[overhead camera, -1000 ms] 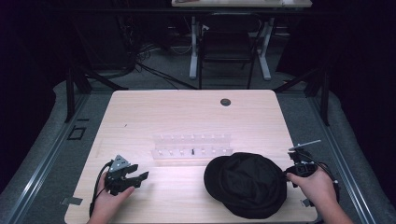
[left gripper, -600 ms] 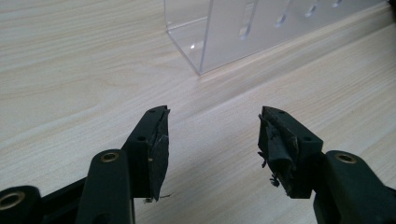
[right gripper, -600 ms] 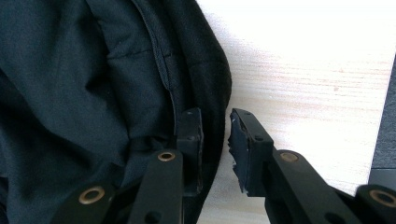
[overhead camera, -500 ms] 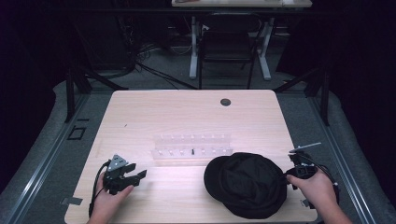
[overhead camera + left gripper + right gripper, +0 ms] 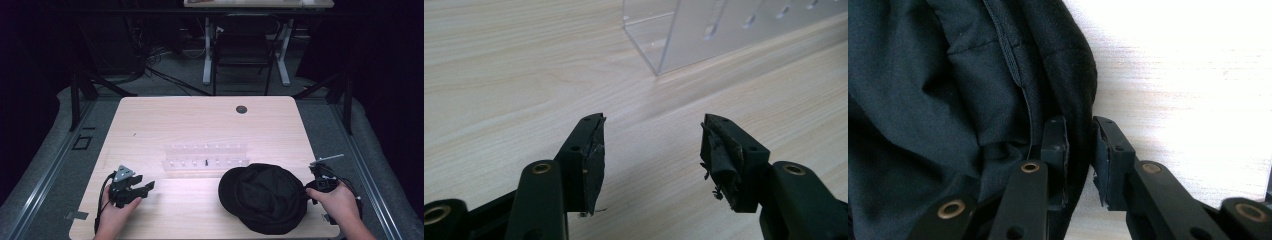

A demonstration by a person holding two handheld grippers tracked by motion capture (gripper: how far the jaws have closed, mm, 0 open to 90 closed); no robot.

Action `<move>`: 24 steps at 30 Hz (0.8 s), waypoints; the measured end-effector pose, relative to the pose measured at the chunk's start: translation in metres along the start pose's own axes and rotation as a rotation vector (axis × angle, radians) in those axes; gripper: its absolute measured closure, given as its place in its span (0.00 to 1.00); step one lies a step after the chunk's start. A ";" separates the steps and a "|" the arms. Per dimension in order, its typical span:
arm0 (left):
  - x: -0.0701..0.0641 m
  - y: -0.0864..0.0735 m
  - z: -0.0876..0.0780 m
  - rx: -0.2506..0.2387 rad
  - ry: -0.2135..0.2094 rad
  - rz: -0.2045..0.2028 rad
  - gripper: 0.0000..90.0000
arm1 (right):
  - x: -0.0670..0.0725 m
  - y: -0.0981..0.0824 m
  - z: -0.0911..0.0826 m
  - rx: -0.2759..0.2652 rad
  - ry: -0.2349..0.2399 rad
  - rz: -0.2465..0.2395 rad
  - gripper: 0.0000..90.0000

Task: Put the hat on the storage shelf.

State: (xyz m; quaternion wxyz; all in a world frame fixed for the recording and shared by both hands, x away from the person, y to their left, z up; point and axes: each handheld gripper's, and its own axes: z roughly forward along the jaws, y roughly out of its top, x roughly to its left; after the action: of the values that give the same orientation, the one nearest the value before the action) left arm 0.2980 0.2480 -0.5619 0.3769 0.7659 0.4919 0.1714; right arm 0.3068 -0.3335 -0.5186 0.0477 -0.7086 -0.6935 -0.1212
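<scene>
A black hat [image 5: 262,197] lies crown-up at the table's front right; in the right gripper view its fabric [image 5: 948,100] covers the left half. My right gripper [image 5: 308,192] sits at the hat's right edge. Its jaws have just been closing, and the hat's brim stands between them [image 5: 1079,135], one jaw inside the hat and one outside, with a narrow gap left. My left gripper [image 5: 147,189] rests at the front left, open with nothing between its jaws [image 5: 651,145], pointing at the clear rack [image 5: 724,30].
A clear plastic rack [image 5: 205,156] with a row of holes stands mid-table, just behind the hat. The wooden table [image 5: 200,120] has a round dark grommet [image 5: 241,109] near its far edge. A chair and desk legs stand beyond.
</scene>
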 end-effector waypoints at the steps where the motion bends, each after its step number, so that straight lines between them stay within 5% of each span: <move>1: 0.001 0.000 0.000 -0.006 0.009 -0.010 0.48 | 0.000 0.000 0.001 -0.011 0.003 0.006 0.85; 8: 0.002 -0.001 0.000 0.005 0.030 -0.019 0.48 | 0.000 0.001 0.003 -0.005 -0.003 0.015 0.85; 9: 0.002 -0.001 0.000 0.007 0.029 -0.021 0.48 | 0.001 0.001 0.002 0.008 -0.035 0.013 0.85; 11: 0.002 -0.001 0.001 0.009 0.031 -0.021 0.48 | 0.000 0.001 0.005 -0.006 0.003 0.026 0.86; 20: 0.002 -0.001 0.001 0.015 0.034 -0.018 0.48 | -0.002 0.003 0.005 0.024 0.017 0.038 0.90; 24: 0.002 -0.001 0.001 0.018 0.036 -0.015 0.48 | -0.002 0.002 0.007 -0.004 0.043 0.081 0.94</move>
State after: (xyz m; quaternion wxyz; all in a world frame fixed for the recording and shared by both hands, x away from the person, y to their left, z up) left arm 0.2990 0.2495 -0.5635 0.3624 0.7622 0.5060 0.1779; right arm 0.3094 -0.3336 -0.5257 0.0658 -0.7333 -0.6630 -0.1357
